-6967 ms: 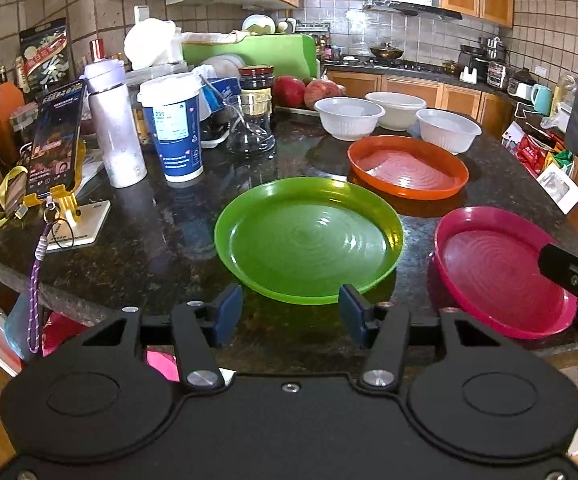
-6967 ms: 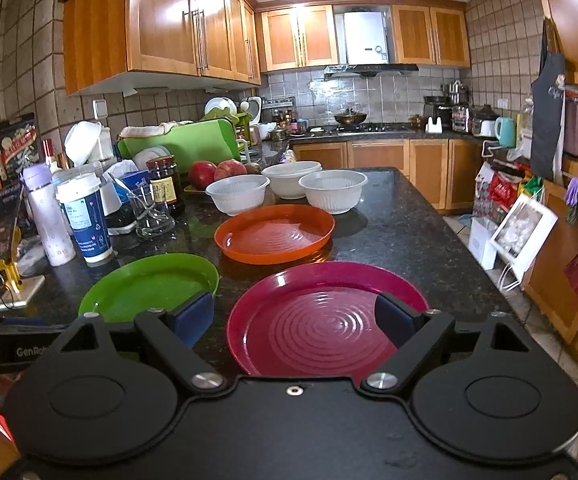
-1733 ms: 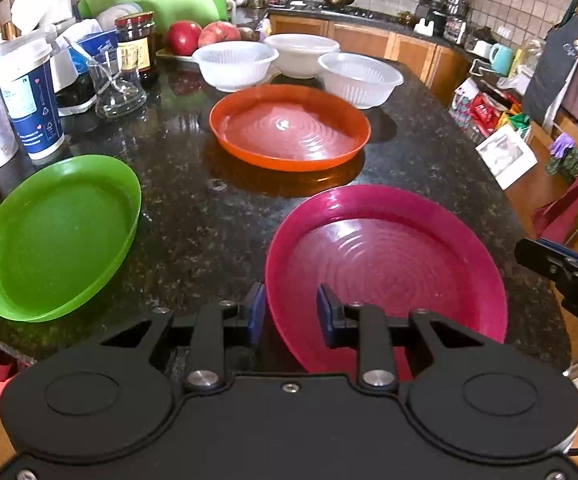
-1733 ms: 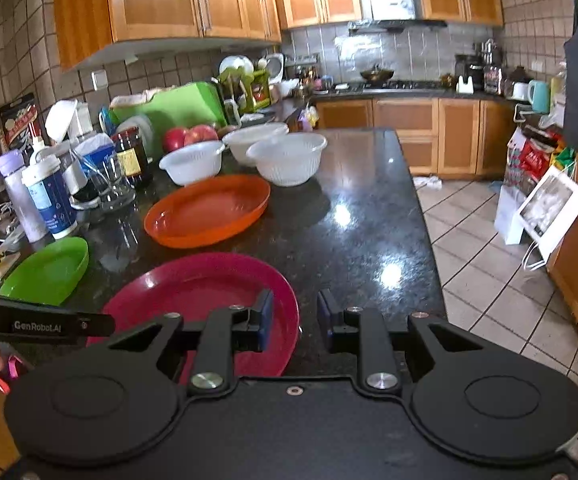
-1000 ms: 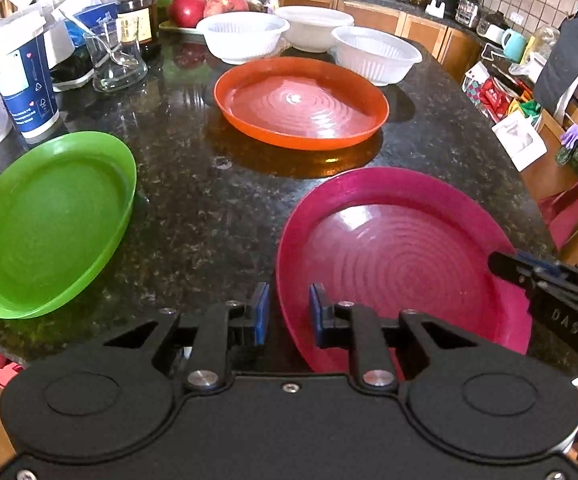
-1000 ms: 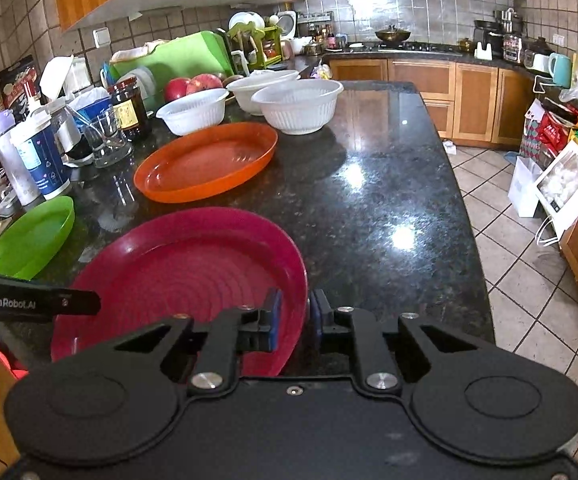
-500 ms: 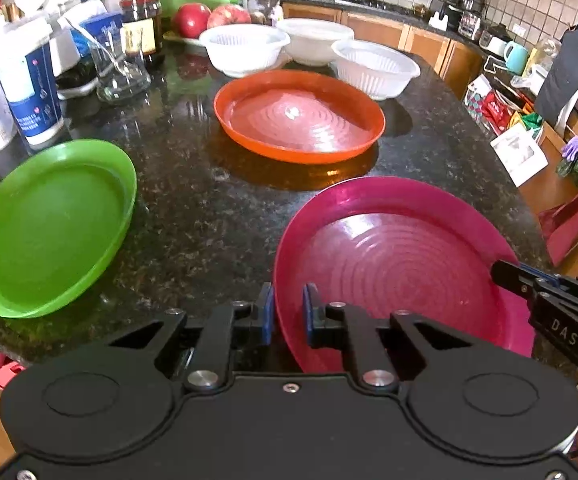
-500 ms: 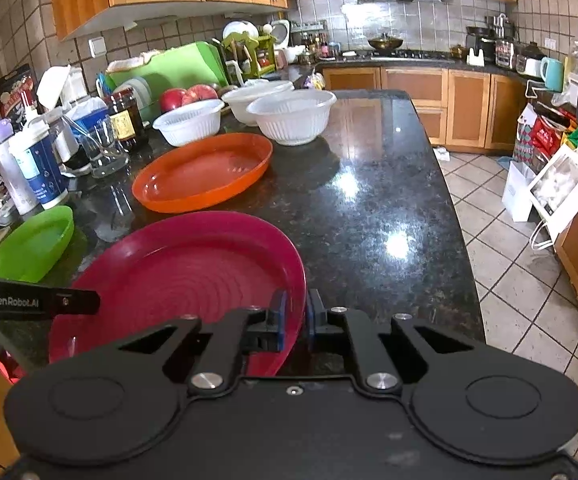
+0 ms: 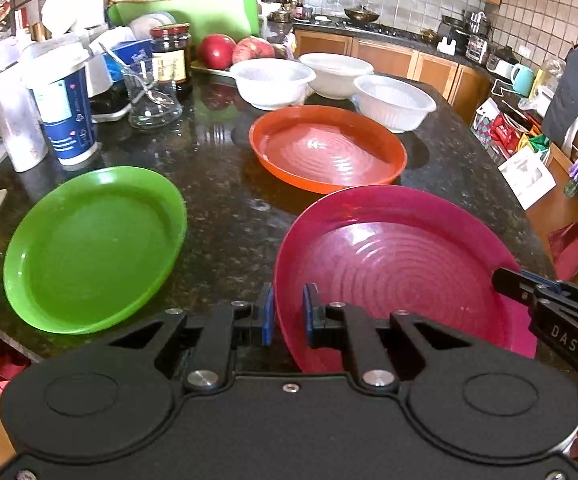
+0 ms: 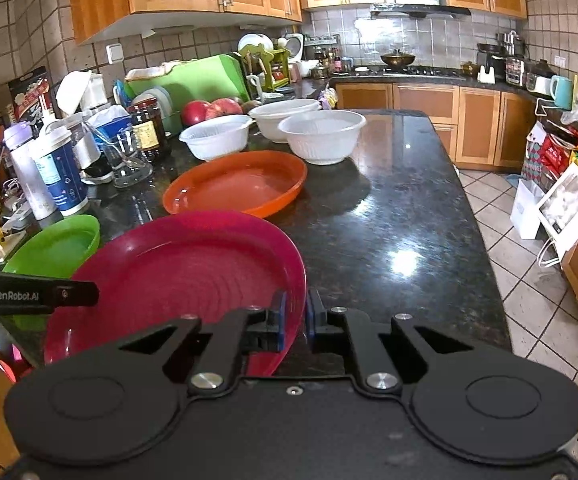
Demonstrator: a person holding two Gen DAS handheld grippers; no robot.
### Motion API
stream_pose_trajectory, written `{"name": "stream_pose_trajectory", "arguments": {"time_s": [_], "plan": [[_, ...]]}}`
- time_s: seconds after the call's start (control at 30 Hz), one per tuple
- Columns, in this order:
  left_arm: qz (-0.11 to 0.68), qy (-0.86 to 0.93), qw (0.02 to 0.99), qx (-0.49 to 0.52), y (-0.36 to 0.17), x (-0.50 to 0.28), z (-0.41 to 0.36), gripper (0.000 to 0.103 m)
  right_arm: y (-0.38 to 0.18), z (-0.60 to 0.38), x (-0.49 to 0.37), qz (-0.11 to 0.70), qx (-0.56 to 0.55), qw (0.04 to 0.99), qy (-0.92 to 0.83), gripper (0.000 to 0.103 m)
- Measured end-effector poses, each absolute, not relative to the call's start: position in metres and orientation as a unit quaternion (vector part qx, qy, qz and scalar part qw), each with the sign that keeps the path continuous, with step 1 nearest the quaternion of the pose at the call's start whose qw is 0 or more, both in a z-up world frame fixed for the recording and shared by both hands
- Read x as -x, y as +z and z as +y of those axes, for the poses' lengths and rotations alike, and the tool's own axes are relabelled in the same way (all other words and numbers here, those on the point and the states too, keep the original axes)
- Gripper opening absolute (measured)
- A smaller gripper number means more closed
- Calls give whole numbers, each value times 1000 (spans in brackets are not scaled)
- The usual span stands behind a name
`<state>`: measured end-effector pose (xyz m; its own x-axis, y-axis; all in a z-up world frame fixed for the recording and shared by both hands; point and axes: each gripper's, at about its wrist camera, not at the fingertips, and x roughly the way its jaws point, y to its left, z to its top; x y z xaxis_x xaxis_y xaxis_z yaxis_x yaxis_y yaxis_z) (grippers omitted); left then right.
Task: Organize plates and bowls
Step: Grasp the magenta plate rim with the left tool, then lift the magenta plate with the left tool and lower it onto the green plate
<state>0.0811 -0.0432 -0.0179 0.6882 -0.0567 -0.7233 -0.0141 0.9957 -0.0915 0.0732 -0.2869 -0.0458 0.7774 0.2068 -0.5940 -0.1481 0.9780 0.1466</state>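
Note:
The magenta plate [image 9: 401, 264] is held off the dark granite counter [image 9: 225, 184] by both grippers. My left gripper [image 9: 288, 314] is shut on its near-left rim. My right gripper [image 10: 293, 320] is shut on its near-right rim; the plate also shows in the right wrist view [image 10: 185, 272]. A green plate [image 9: 93, 244] lies to the left, also in the right wrist view [image 10: 55, 250]. An orange plate [image 9: 327, 148] lies behind, also in the right wrist view [image 10: 237, 184]. Three white bowls [image 9: 273, 82] [image 9: 339, 74] [image 9: 393, 100] stand beyond it.
Cups, a glass [image 9: 151, 92], a jar [image 9: 170, 54], apples [image 9: 217, 50] and a green dish rack [image 9: 193, 12] crowd the counter's back left. The counter's right edge [image 10: 477, 216] drops to a tiled floor with bags [image 10: 549, 200].
Both grippers have closed onto the magenta plate's rim and raised it off the counter; it now tilts up and sits higher in both views.

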Motion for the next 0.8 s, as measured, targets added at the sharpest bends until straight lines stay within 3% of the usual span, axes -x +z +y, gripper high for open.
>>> {"name": "stream_pose_trajectory", "arguments": {"time_s": [0.8], "plan": [[364,39,929,50,-7,-79,85,19,-24,-150,-98,302,-22,942,143,12]]}}
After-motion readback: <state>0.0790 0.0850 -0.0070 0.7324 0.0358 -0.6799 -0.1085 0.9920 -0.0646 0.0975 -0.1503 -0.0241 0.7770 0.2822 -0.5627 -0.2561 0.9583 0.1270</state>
